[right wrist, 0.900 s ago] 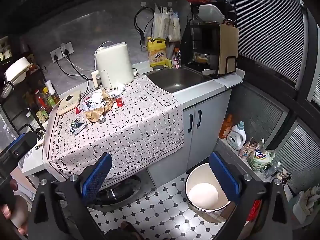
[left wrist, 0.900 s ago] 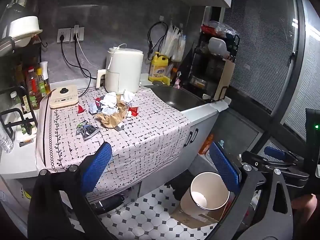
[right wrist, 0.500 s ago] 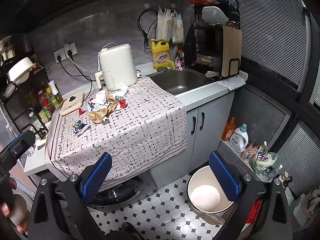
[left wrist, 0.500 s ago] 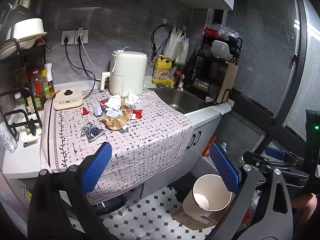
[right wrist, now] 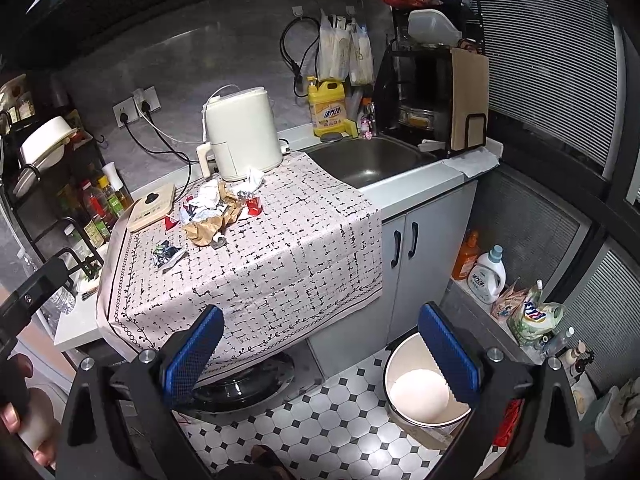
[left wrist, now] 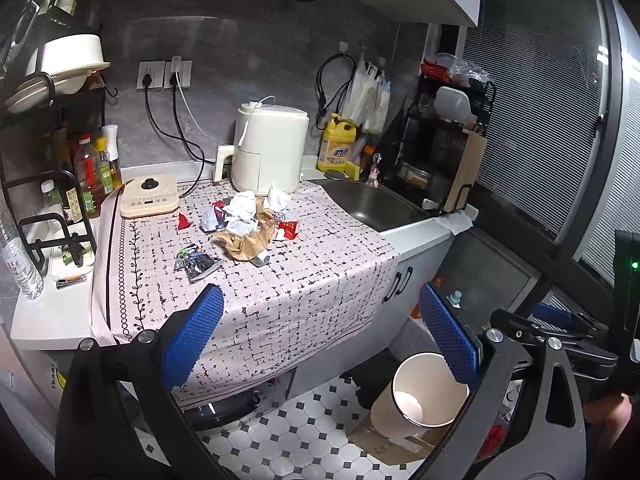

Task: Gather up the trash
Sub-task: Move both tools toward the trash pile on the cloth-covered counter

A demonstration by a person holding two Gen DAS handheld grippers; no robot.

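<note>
both my left gripper [left wrist: 320,338] and right gripper [right wrist: 320,354] are spread wide and empty, well back from the counter. the trash [left wrist: 248,226] sits heaped on the cloth [left wrist: 304,292]; the bin [right wrist: 420,392] waits on the floor. i'd come in low, pinch loose scraps first.

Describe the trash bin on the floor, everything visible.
The bin is a round, cream-white pail, open-topped with no lid and looking empty: only its pale bottom shows. It looks like plastic or enamel. It stands upright on a flattened cardboard piece on the tiled floor, in front of the cabinet doors under the sink. Nothing else touches it.
</note>
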